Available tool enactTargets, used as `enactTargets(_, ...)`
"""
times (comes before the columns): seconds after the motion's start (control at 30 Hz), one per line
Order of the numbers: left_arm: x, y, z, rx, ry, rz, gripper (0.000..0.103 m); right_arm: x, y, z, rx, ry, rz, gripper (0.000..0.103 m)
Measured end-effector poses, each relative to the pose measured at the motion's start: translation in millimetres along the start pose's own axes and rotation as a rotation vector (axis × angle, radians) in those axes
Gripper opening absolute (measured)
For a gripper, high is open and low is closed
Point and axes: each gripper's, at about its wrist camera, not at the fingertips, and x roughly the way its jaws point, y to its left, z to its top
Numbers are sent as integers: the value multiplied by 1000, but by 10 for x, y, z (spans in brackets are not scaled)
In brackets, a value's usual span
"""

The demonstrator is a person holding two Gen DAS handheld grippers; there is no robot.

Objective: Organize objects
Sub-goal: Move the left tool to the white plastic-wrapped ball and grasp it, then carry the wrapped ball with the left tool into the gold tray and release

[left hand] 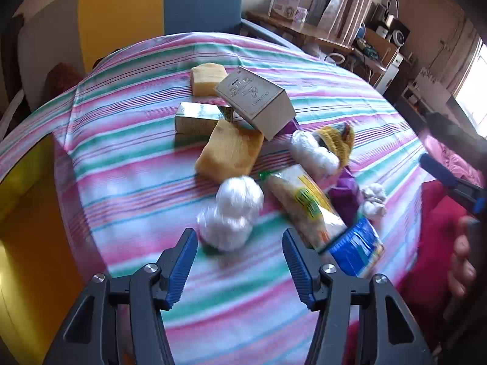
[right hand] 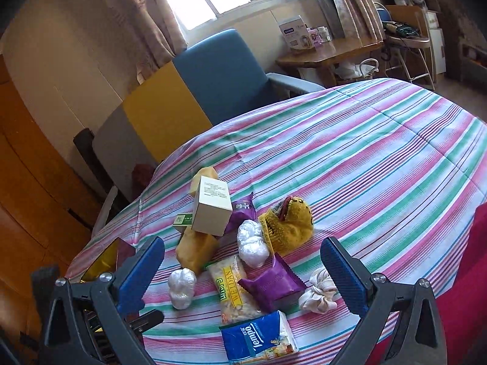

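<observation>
- Readable print: a blue tissue pack (right hand: 258, 339) marked "Tempo"; a clear snack bag (right hand: 232, 289) with a yellow strip reading "WEIDAN"; print on the kraft box (left hand: 255, 102) is too small to read.
- The pile lies on a striped cloth (right hand: 380, 164): two sponges, a green carton (left hand: 201, 118), two purple wrappers, a yellow knit hat (right hand: 289, 226), a white scrunchie (right hand: 318, 293).
- Left gripper (left hand: 240, 261): jaws apart with nothing between them; a white plastic-wrapped bundle (left hand: 231, 213) lies just ahead, blurred.
- Right gripper (right hand: 243, 270): jaws wide apart above the pile, gripping nothing.
- Only the left view shows a hand (left hand: 462, 264) at its right edge; only the right view shows the window.
</observation>
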Motion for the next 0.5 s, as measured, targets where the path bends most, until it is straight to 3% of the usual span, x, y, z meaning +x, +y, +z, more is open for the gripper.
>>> enactTargets(0.23, 465, -14, 227, 10, 79, 50, 59, 21, -8, 3, 5, 8, 9, 103)
enactTargets(0.27, 541, 6, 221, 5, 93, 52, 55, 23, -11, 5, 5, 9, 12, 103)
enactTargets(0.3, 611, 37, 199, -8, 109, 55, 37, 21, -15, -6, 6, 10, 11, 103)
enactTargets(0.4, 462, 39, 101, -13, 57, -19, 37, 26, -17, -8, 5, 13, 8, 103)
enactTargets(0.5, 170, -6, -79, 5, -13, -18, 37, 39, 0, -7, -3, 17, -2, 103)
